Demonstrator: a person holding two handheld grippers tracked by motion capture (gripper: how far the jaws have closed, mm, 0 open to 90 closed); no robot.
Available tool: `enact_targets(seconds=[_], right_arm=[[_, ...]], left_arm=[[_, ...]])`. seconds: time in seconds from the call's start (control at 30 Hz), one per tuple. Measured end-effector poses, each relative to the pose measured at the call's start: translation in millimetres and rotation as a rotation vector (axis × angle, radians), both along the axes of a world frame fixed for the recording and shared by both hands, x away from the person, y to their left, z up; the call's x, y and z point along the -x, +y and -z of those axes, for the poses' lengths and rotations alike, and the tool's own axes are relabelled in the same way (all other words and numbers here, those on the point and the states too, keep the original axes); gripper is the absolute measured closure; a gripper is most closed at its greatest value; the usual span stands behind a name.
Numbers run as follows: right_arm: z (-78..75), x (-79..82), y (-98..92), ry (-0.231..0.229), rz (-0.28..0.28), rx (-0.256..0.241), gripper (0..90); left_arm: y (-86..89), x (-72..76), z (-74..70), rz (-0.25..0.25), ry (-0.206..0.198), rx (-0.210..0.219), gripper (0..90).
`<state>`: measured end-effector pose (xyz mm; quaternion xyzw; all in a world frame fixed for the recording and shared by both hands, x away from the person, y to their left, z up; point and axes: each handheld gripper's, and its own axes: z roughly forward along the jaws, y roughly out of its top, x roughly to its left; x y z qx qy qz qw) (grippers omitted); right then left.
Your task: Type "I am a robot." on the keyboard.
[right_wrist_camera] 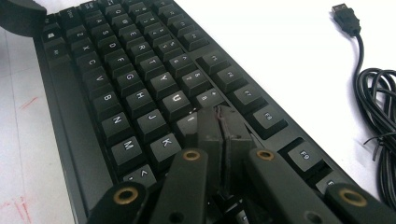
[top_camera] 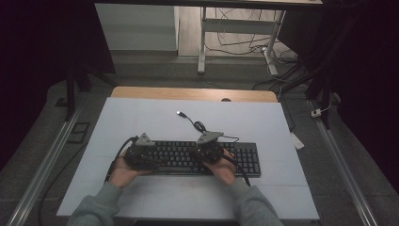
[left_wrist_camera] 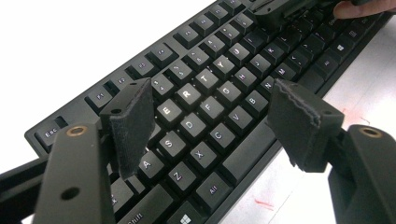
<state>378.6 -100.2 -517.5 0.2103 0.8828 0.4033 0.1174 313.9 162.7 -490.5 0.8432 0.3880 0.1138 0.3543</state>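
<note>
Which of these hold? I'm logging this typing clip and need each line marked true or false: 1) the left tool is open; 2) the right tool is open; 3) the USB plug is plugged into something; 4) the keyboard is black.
1) The left tool is open over the keyboard. True.
2) The right tool is open. False: its jaws are shut together, tips by the I key.
3) The USB plug is plugged in. False: it lies loose on the table.
4) The keyboard is black. True.

Left claw (left_wrist_camera: 210, 121) agape, right claw (right_wrist_camera: 219, 123) closed
</note>
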Motion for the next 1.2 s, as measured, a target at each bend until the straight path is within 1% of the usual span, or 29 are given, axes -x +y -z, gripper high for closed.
enact_targets(seconds=[0.07, 0.13, 0.17, 0.2, 0.27, 0.4, 0.5, 0.7, 0.83, 0.87, 0.93, 1.07, 1.13, 1.2], right_arm=[[0.5, -0.2, 0.7, 0.001, -0.002, -0.001, 89.9], [1.8, 0.3, 2.6, -0.003, -0.002, 0.027, 90.0], [1.5, 1.0, 3.3, -0.014, 0.0, 0.032, 90.0], [0.9, 1.3, 3.4, -0.011, -0.002, 0.031, 90.0], [-0.8, 1.5, 2.2, -0.014, 0.0, 0.021, 90.0], [-6.4, 1.9, -2.1, -0.014, 0.008, -0.035, 90.0], [-11.4, 3.1, -6.9, -0.019, 0.012, -0.064, 90.0], [-15.8, 4.5, -19.0, -0.015, 0.032, -0.075, 90.0], [-16.6, 9.8, -29.2, -0.017, 0.039, -0.071, 89.9], [-16.4, 11.6, -32.6, -0.015, 0.041, -0.073, 88.8], [-16.5, 15.4, -39.9, -0.012, 0.052, -0.075, 80.4], [-18.2, 22.7, -55.5, -0.016, 0.083, -0.089, 67.3], [-18.4, 25.3, -62.8, -0.012, 0.099, -0.101, 62.4], [-18.8, 27.8, -69.2, -0.022, 0.105, -0.104, 59.3]], left_arm=[[-0.4, 0.0, 0.1, 0.001, 0.0, -0.003, 31.6], [-0.4, 0.0, 0.2, 0.0, 0.0, -0.004, 31.5], [-0.3, 0.0, 0.1, -0.001, 0.0, -0.004, 31.5], [-0.2, 0.1, 0.0, 0.0, -0.001, -0.002, 31.5], [0.0, 0.4, -0.2, -0.002, -0.002, -0.001, 31.5], [1.3, 0.4, -0.7, -0.006, -0.003, 0.0, 31.5], [2.2, 0.4, -0.6, -0.009, -0.004, 0.004, 31.4], [4.1, 0.0, 0.2, -0.016, -0.003, 0.001, 31.4], [4.5, -0.1, 0.0, -0.015, -0.005, 0.003, 31.4], [4.5, -0.2, 0.1, -0.014, -0.004, 0.003, 31.4], [4.5, -0.1, 0.0, -0.013, -0.005, 0.002, 31.4], [5.9, -0.2, -0.6, -0.015, -0.01, 0.008, 31.4], [6.9, -0.6, -0.8, -0.018, -0.01, 0.012, 31.5], [7.3, -0.8, -0.8, -0.021, -0.011, 0.014, 31.5]])
